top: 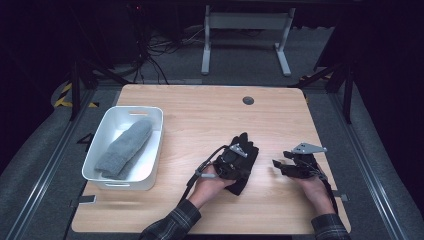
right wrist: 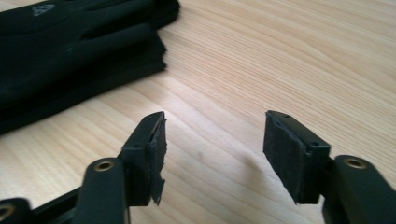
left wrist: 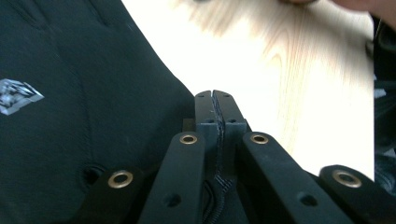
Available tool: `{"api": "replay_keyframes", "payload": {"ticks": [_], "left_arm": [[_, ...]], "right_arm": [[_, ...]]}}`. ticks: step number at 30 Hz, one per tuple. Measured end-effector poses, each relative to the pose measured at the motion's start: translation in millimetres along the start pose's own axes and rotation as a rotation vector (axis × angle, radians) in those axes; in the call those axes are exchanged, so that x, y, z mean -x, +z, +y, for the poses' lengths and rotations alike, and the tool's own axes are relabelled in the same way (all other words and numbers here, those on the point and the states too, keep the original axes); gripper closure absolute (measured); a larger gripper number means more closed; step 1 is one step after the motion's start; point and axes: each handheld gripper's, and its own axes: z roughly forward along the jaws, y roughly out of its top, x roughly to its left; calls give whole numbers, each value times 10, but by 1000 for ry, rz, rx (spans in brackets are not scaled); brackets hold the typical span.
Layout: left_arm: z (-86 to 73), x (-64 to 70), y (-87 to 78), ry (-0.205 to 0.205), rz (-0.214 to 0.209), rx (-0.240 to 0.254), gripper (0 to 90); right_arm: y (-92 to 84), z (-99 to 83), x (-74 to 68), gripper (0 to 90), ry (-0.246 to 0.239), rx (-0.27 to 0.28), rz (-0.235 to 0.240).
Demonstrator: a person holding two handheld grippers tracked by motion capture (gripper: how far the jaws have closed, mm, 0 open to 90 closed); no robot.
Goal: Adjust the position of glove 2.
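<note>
Evidently the work in hand is putting knitwear away: a grey knitted woollen mitten (top: 125, 147) already lies in the white rectangular plastic bin (top: 156, 145) at the left of the light wooden table (top: 210, 110), and the black fabric glove (top: 245, 165) is not yet there, resting flat near the table's middle, well apart from that bin.

My judgement is that the pick-up is under way. Next, the glove must be lifted clear of the wood and carried left over the bin's rim without trailing.

The left gripper (left wrist: 215, 95) sits over the glove, its 2 jaws pressed together; a thin dark edge between them looks like pinched glove fabric.

The right gripper (right wrist: 212, 140) hovers over bare wood just right of the glove, jaws wide apart, holding nothing.
</note>
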Motion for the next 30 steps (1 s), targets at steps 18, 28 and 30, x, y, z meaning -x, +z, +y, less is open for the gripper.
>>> {"api": "replay_keyframes", "payload": {"ticks": [18,28,30], "left_arm": [[-290,-33,-242,26,79,-91,899],[-414,-67,-413,32,114,-98,899],[-405,-55,-414,40,117,-93,898]], "right_arm": [[84,-53,27,317,4,-28,-24],[92,-57,26,288,8,-26,-24],[92,-57,26,275,10,-28,-26]]}}
